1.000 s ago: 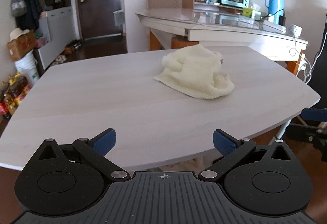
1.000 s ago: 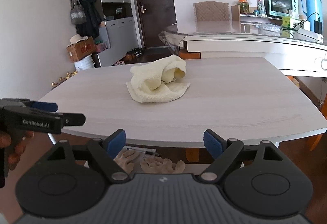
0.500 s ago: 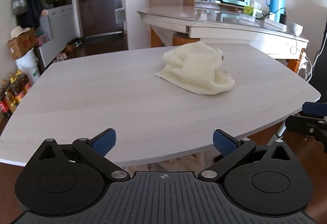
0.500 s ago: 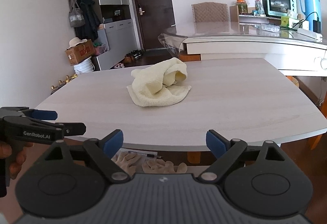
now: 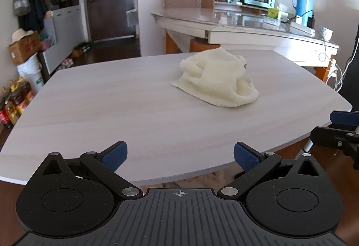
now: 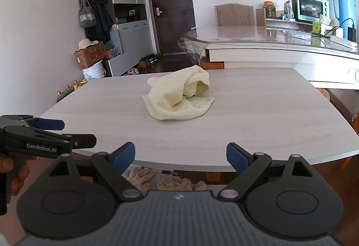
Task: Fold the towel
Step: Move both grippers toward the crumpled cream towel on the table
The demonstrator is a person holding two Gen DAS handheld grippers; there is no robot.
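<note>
A crumpled cream towel lies in a heap on the pale wood-grain table, right of the middle in the left wrist view and near the middle in the right wrist view. My left gripper is open and empty at the table's near edge, well short of the towel. My right gripper is open and empty, also at the near edge. The left gripper also shows at the left of the right wrist view. The right gripper shows at the right edge of the left wrist view.
A second table with a toaster oven, a blue thermos and cables stands behind. A cabinet, boxes, a bucket and bottles line the left wall. Gloves and a pen lie below the table's near edge.
Both grippers have moved a little closer to the table. The right gripper has come further into the left wrist view. The towel has not moved.
</note>
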